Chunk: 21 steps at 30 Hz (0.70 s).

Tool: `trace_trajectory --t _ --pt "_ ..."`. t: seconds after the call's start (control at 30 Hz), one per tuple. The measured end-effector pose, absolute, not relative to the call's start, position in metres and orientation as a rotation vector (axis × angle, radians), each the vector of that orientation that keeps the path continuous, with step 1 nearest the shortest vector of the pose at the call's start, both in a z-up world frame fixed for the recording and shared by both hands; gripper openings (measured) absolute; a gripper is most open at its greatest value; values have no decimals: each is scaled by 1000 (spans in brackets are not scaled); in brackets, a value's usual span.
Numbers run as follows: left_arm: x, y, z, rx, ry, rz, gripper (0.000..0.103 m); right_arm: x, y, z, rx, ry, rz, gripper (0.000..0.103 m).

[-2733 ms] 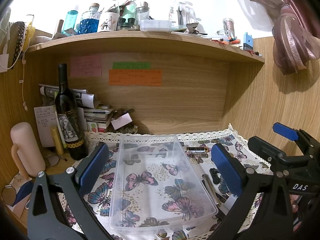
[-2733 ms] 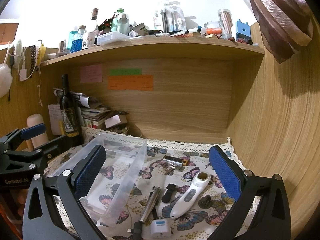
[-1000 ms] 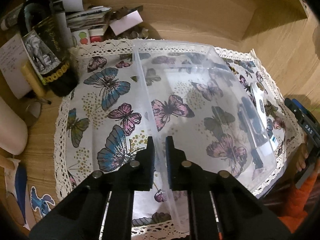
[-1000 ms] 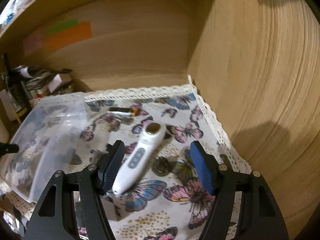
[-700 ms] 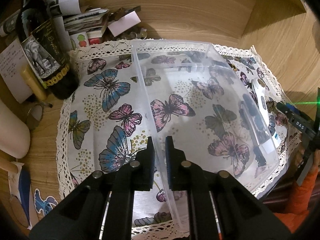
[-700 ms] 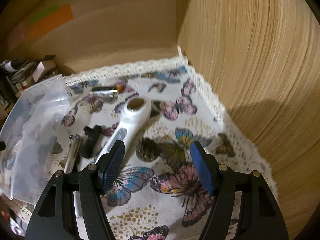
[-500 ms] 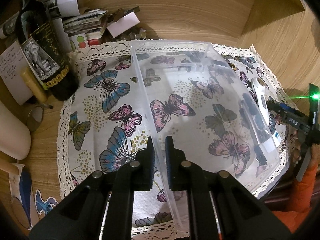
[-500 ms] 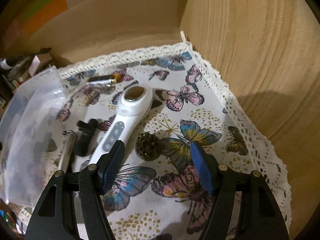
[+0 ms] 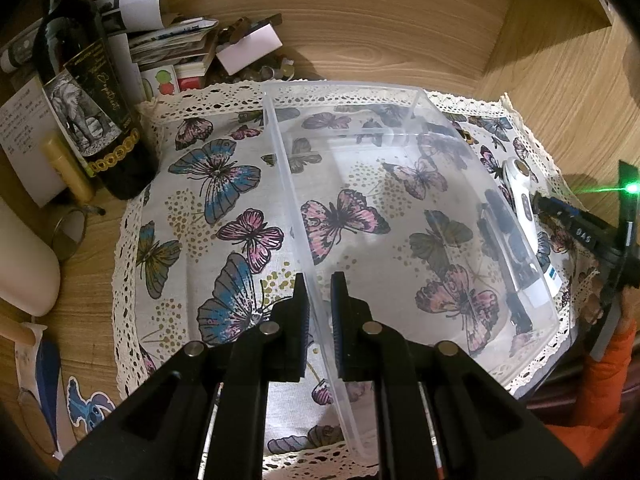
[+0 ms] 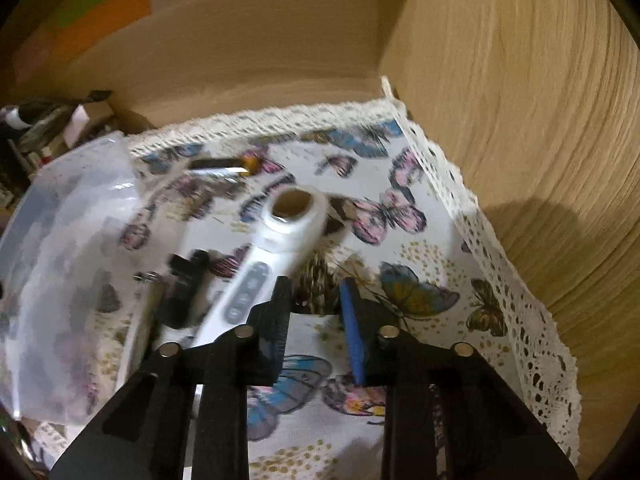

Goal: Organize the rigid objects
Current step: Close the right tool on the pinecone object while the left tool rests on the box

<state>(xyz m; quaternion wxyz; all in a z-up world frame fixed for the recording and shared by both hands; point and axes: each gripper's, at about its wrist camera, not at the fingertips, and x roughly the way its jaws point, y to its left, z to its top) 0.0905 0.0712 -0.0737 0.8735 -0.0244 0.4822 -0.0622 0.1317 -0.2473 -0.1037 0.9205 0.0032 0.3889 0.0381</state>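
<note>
Our left gripper (image 9: 319, 312) is clenched on the near-left wall of the clear rectangular plastic bin (image 9: 400, 208), which sits on the butterfly-print cloth with lace edging (image 9: 208, 184). Our right gripper (image 10: 314, 308) has its jaws narrowed around the small dark spiky ball (image 10: 316, 282); motion blur keeps us from telling whether the pads touch it. At ten o'clock from the ball lies the white handheld device with buttons (image 10: 276, 256), with the dark cylindrical battery (image 10: 224, 166) beyond it.
</note>
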Motion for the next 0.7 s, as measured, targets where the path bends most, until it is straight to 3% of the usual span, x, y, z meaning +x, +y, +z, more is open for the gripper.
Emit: trace_trajectory --t 0.23,0.3,0.37,0.7 --pt "90 69 -74 -36 1000 -125 11 129 -234 -88 -42 768 107 12" --pt "90 69 -74 -35 1000 -125 11 131 -239 -90 -16 782 105 25" --pt "90 69 -74 -33 1000 -126 11 131 -245 -91 -7 777 80 45" --pt "90 68 -74 -30 1000 -124 11 158 -264 -117 -12 854 27 46"
